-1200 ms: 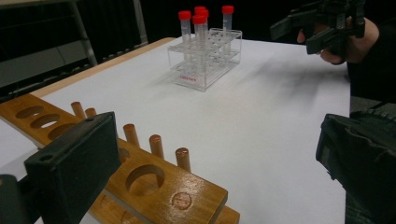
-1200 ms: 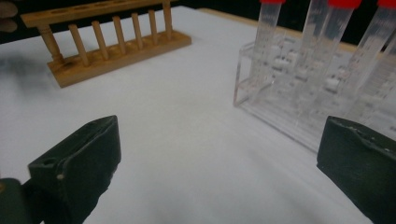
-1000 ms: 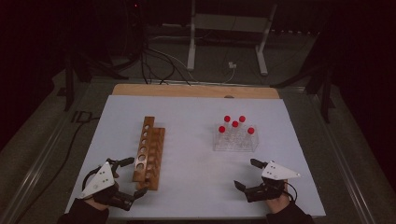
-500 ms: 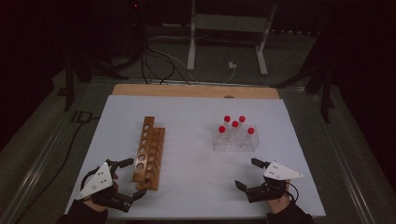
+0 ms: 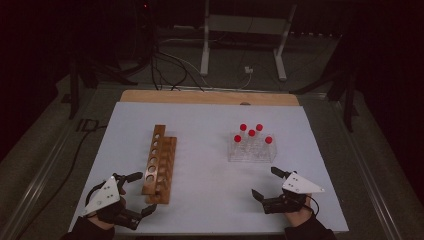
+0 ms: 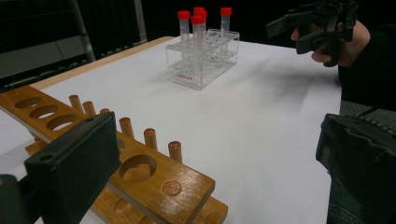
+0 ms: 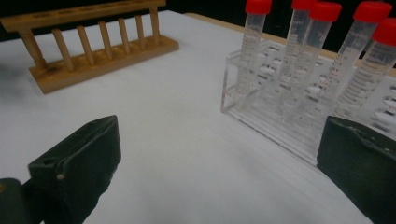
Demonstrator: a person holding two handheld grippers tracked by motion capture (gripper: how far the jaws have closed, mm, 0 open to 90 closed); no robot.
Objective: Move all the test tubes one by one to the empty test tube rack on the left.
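Note:
A wooden tube rack (image 5: 159, 162) with a row of empty holes lies left of centre on the white table (image 5: 210, 120). A clear plastic rack (image 5: 251, 150) right of centre holds several red-capped tubes (image 5: 251, 133). My left gripper (image 5: 144, 192) is open at the near left, its jaws either side of the wooden rack's near end (image 6: 140, 172). My right gripper (image 5: 265, 181) is open at the near right, just short of the clear rack (image 7: 280, 121), nothing between its jaws. In the left gripper view the clear rack (image 6: 205, 56) stands far off, the right gripper (image 6: 285, 37) beyond it.
A wooden board edge (image 5: 210, 97) runs along the table's far side. Behind it, on the dark floor, are cables (image 5: 165, 70) and a metal stand's legs (image 5: 205, 50). Bare white surface lies between the two racks (image 5: 205, 165).
My left gripper has slipped slightly toward the near edge beside the wooden rack's end. The right gripper has hardly moved. Both racks stay put.

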